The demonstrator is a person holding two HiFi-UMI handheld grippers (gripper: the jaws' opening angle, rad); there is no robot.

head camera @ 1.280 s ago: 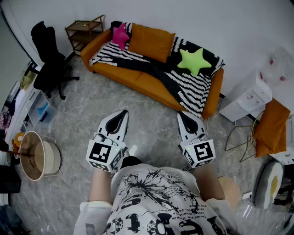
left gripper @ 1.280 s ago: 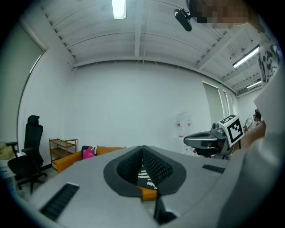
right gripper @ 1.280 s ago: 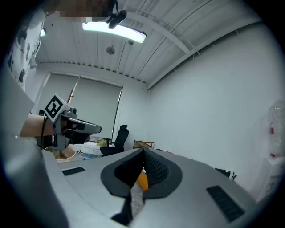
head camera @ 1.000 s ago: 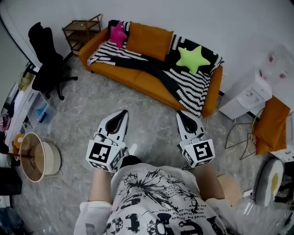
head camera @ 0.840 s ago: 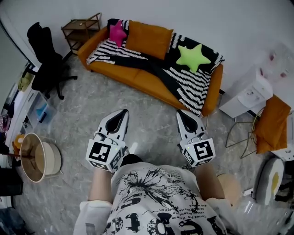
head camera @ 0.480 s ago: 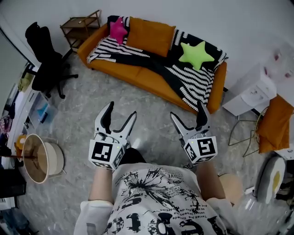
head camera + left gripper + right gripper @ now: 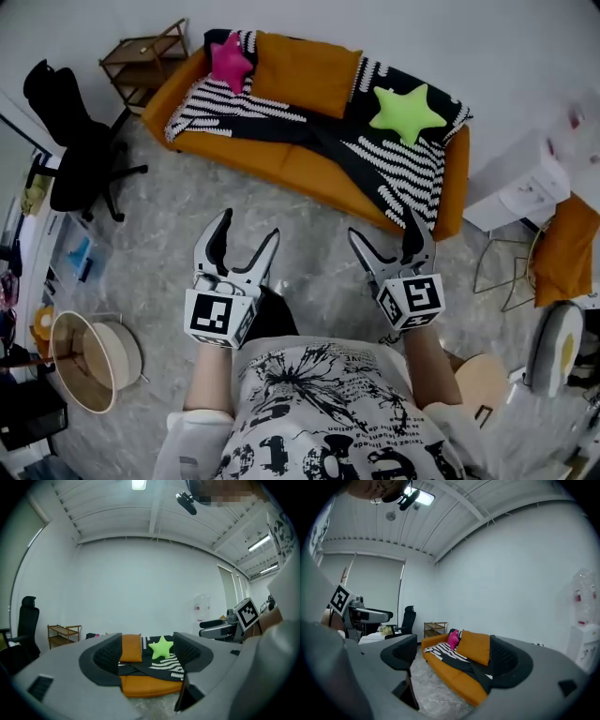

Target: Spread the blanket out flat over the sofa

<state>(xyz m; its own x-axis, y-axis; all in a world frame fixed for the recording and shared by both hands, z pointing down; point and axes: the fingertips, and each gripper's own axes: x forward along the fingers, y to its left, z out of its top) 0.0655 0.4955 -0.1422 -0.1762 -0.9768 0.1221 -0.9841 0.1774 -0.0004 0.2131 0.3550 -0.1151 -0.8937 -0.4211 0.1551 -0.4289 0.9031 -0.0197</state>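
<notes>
Two grippers share the head view, the left gripper (image 7: 248, 225) and the right gripper (image 7: 384, 225). Each has its jaws spread wide with nothing between them, having just been opening. The hands that carry them are hidden under the marker cubes (image 7: 217, 316), so only the forearms (image 7: 208, 375) show. One blanket (image 7: 394, 159), black with white stripes, lies bunched on one orange sofa (image 7: 291, 167), well beyond both pairs of jaws across bare floor (image 7: 187, 216). A twisted dark band of it crosses the seat and its right end hangs over the sofa front. Its upper edge is hidden behind one orange cushion (image 7: 305, 73) and two star cushions, one pink star (image 7: 226, 61) and one green star (image 7: 408, 110). In the left gripper view the jaws stand apart and empty. The sofa (image 7: 150, 686) sits far off in the gap between them, and the blanket (image 7: 161, 665), the green star (image 7: 161, 647) and the orange cushion (image 7: 131, 648) show there. Both ends of the sofa are covered by the jaws. In the right gripper view the jaws are likewise apart and empty. The blanket (image 7: 454, 660) lies well apart from them, in the gap, below the pink star (image 7: 453, 639). The sofa's far end, green star included, is covered by the jaw at the right of the view.
</notes>
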